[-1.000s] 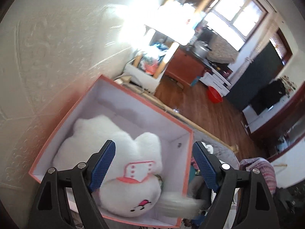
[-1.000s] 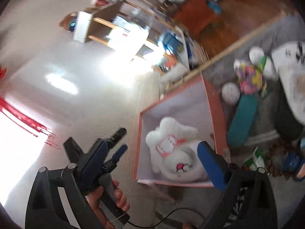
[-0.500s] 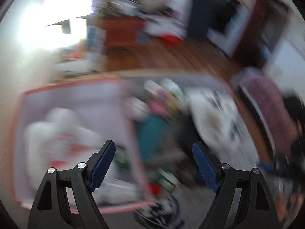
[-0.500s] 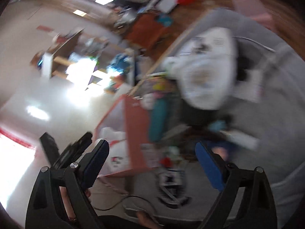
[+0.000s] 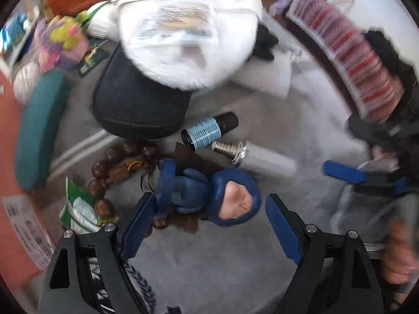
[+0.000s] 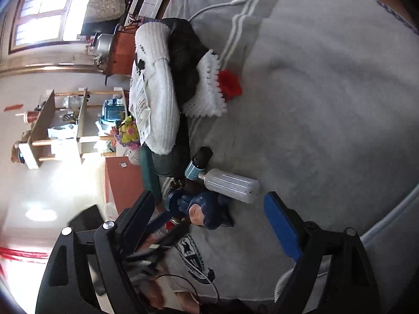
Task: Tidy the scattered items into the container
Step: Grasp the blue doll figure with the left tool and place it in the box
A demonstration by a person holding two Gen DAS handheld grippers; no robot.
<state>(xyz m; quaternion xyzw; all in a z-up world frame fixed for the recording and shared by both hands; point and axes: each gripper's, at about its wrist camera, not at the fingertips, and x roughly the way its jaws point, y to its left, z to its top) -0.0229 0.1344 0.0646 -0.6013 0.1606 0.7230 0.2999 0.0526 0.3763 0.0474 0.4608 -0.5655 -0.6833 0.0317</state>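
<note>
- Figurine [image 5: 209,193] in dark blue, hooded, with a pale moulded face and a round blue base, lay on its side on the grey blanket [image 5: 235,267].
- It sat between the fingers of the left gripper [image 5: 207,225], whose blue-padded jaws stood wide apart and touched nothing.
- The right gripper [image 6: 209,225] pointed at the same figurine [image 6: 201,209]; its jaws were closing, with the toy in the gap between them in view but clear of both pads.
- Just beyond the toy lay a small dark bottle [image 5: 209,130] with a pale blue label; its print was too blurred to read.
- Touching that bottle's side was a white LED corn bulb [image 5: 251,154] with a silver screw base.
- A string of brown wooden beads [image 5: 117,167] lay beside the figurine's base, next to a green and white packet [image 5: 78,209].
- A black zip case [image 5: 136,104] sat under a white plush item [image 5: 188,31], which carried a printed paper tag that may have been a care label.
- A teal pouch [image 5: 39,130] lay alongside the orange-pink box [image 5: 13,183], the container, at the left edge; a barcode sticker [image 5: 28,225] was on its wall.
- Dark blue crest lettering [image 6: 193,256] on the blanket was unreadable.
</note>
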